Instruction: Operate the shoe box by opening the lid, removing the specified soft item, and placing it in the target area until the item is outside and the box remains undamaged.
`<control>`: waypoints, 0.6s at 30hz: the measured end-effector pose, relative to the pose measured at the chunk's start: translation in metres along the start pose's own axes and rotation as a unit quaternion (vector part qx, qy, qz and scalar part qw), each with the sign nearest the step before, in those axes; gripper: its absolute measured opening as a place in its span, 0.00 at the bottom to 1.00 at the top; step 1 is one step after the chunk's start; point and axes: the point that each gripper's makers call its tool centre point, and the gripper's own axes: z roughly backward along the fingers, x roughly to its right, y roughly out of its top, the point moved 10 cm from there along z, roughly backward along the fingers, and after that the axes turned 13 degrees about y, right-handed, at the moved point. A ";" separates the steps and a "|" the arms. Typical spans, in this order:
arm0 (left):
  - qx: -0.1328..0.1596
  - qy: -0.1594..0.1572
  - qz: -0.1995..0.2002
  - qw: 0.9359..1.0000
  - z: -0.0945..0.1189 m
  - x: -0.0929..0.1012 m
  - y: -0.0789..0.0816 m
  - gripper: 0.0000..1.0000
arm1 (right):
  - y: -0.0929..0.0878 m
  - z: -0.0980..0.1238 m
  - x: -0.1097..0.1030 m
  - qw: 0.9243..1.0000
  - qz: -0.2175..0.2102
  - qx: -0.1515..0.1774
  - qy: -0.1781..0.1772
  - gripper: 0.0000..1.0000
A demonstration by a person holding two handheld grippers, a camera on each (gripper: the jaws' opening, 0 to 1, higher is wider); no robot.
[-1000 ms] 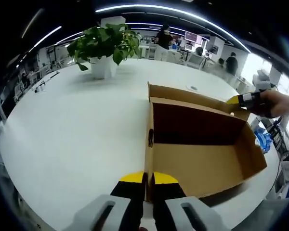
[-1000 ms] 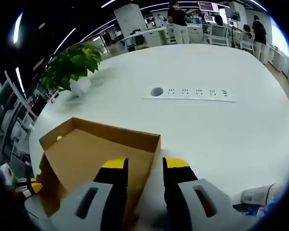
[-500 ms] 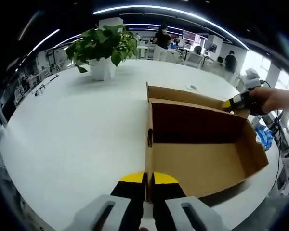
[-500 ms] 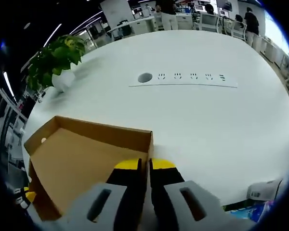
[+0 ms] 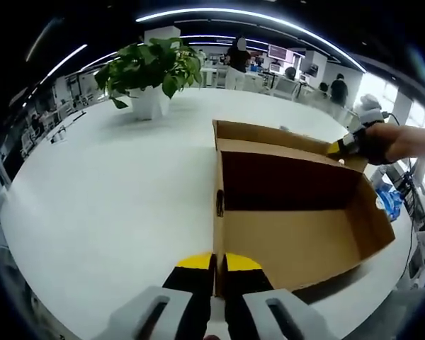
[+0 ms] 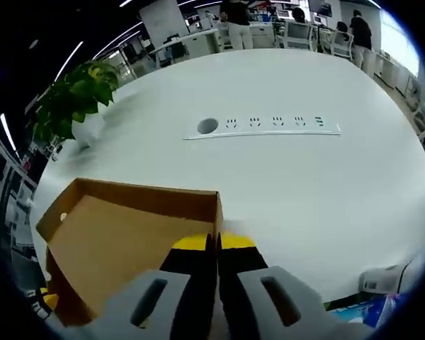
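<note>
On the big white table [image 5: 92, 184] sits the brown shoe box [image 5: 297, 212], open on top, with only bare cardboard showing inside. At 6 o'clock in the left gripper view, the left gripper [image 5: 219, 263] pinches the box's near wall tight. In the right gripper view, the right gripper [image 6: 213, 244] squeezes a box corner, also at 6 o'clock. A green plant [image 5: 150, 65] stands far off at 11 o'clock.
</note>
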 end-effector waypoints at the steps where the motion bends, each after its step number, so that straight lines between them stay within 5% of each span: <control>1: 0.000 0.000 0.000 1.000 0.000 0.000 0.001 0.03 | 0.001 0.002 -0.001 1.000 0.003 0.003 0.000 0.01; 11: -0.003 0.002 0.000 1.000 -0.003 0.007 0.006 0.03 | 0.018 0.043 -0.018 0.999 0.016 0.042 0.009 0.00; 18: -0.005 0.007 0.003 1.000 -0.002 0.012 0.008 0.03 | 0.036 0.051 -0.019 0.997 0.037 0.065 0.019 0.00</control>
